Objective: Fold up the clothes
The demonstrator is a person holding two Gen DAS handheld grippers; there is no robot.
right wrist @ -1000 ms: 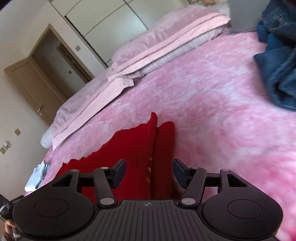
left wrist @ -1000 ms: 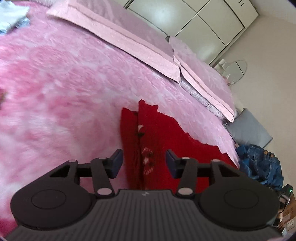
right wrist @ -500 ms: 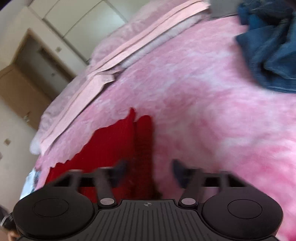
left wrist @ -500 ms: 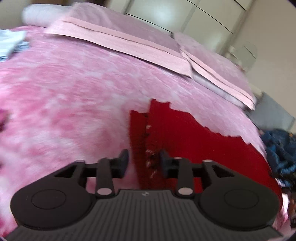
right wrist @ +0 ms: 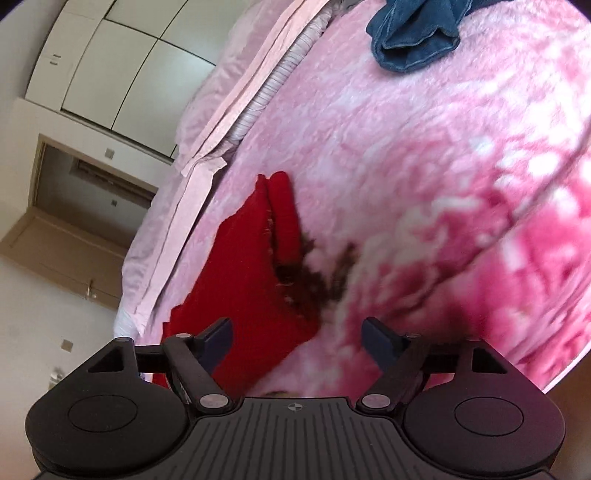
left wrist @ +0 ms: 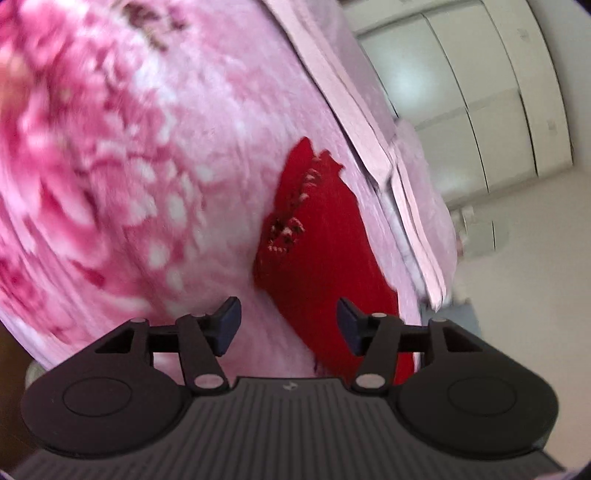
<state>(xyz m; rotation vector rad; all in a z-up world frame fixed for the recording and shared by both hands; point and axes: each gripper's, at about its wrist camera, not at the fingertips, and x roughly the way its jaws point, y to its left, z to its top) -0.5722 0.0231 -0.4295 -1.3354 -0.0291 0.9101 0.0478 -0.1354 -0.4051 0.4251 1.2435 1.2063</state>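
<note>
The red garment [left wrist: 325,236] lies folded on the pink bed [left wrist: 122,177], near the pillows [right wrist: 236,96]. Left gripper [left wrist: 288,323] and right gripper [right wrist: 295,338] hover above it, jaws apart, empty.

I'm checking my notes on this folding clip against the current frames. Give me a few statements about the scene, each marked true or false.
1. The left gripper is open and holds nothing. True.
2. The right gripper is clamped on the red garment. False: its jaws are apart, with nothing between them.
3. The red garment lies on the pink bedspread. True.
4. The blue denim clothing lies on top of the red garment. False: it lies apart, farther up the bed.
</note>
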